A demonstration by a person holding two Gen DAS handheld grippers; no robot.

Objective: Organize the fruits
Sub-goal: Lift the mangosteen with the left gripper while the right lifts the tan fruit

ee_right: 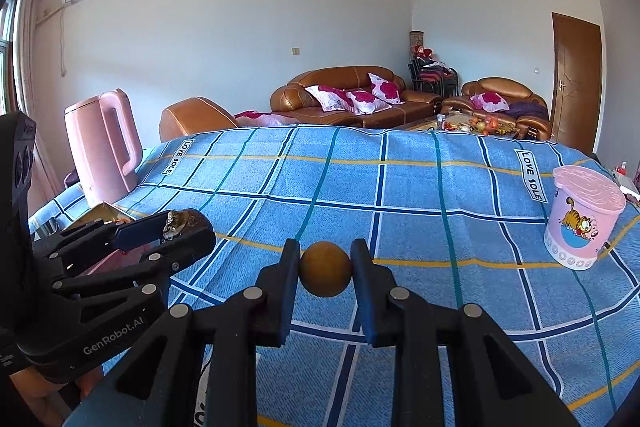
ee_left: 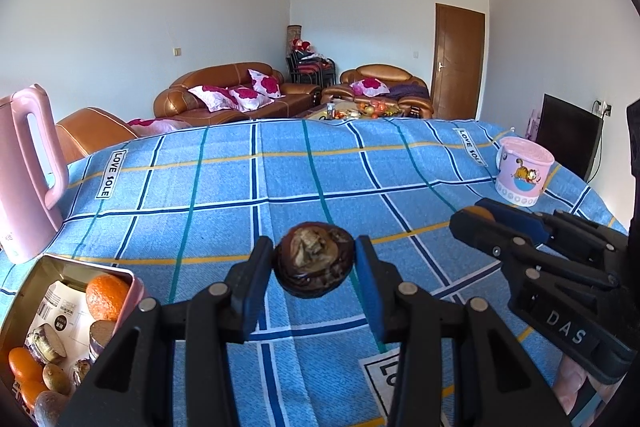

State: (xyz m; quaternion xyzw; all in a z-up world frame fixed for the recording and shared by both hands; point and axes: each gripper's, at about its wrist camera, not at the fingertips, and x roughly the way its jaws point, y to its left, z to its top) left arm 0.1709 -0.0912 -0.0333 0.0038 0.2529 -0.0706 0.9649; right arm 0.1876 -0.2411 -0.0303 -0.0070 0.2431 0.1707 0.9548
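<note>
Left claw (ee_left: 314,259) clamped on a dark wrinkled fruit (ee_left: 314,259), right claw (ee_right: 325,269) on a brown round fruit (ee_right: 325,269), apparently bound for the tin (ee_left: 24,303)

The tin (ee_left: 24,311) at the left wrist view's lower left is cut off by the frame edge, and the left claw (ee_left: 314,259) covers its right side; the fruits inside show only in part. The kettle (ee_left: 24,179) is cropped at the left edge there. In the right wrist view the left claw (ee_right: 176,227) hides nearly all of the tin. Items on the far coffee table (ee_left: 352,111) are too small to identify.
</note>
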